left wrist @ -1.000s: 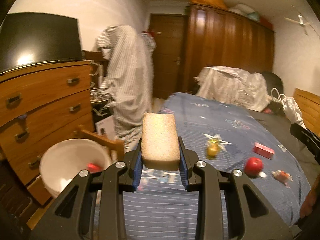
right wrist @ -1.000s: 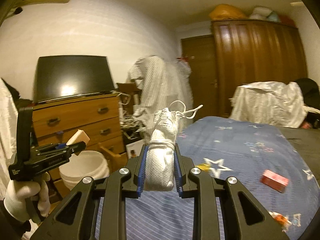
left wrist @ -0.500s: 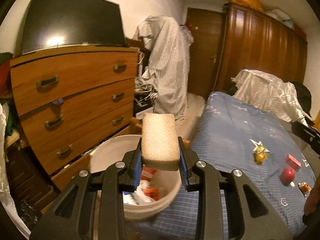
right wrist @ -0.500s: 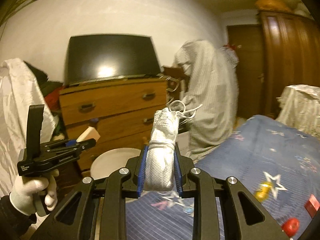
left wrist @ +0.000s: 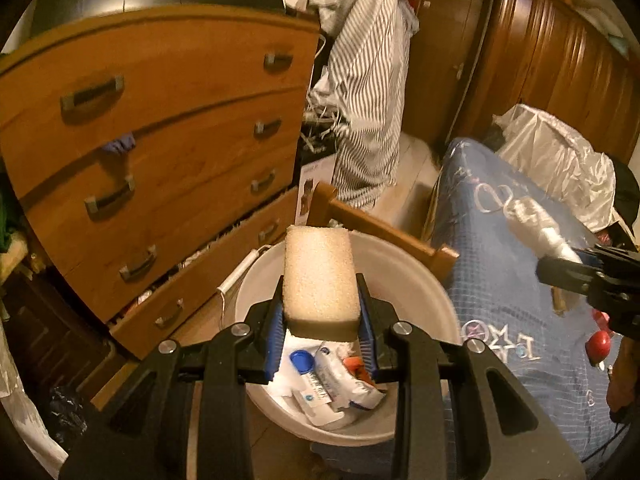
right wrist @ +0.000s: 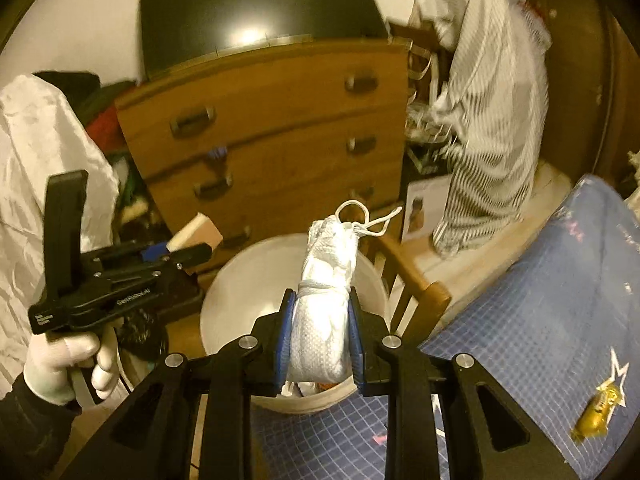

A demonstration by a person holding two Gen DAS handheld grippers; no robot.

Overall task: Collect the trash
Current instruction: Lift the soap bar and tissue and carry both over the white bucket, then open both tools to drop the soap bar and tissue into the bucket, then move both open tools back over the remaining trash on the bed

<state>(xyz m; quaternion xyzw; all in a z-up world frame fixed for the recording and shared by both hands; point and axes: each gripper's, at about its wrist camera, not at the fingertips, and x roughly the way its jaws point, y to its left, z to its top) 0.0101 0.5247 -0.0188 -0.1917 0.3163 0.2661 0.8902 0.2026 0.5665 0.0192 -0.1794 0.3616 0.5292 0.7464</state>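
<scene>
So both grippers are loaded and parked over the bucket (left wrist: 416,280) at lower center of the frame. The left gripper (left wrist: 322,344) is clamped on a sponge (left wrist: 320,280), right above the wrappers and a blue cap (left wrist: 301,360) already inside. The right gripper (right wrist: 318,344) is squeezing a rolled white cloth bundle (right wrist: 324,308) with strings, near the bucket's front rim. Looks like the drop-off step. Next move is probably just letting go, the left first since it's better centered. More trash sits on the bed (right wrist: 560,300), like a yellow wrapper (right wrist: 600,412).
</scene>
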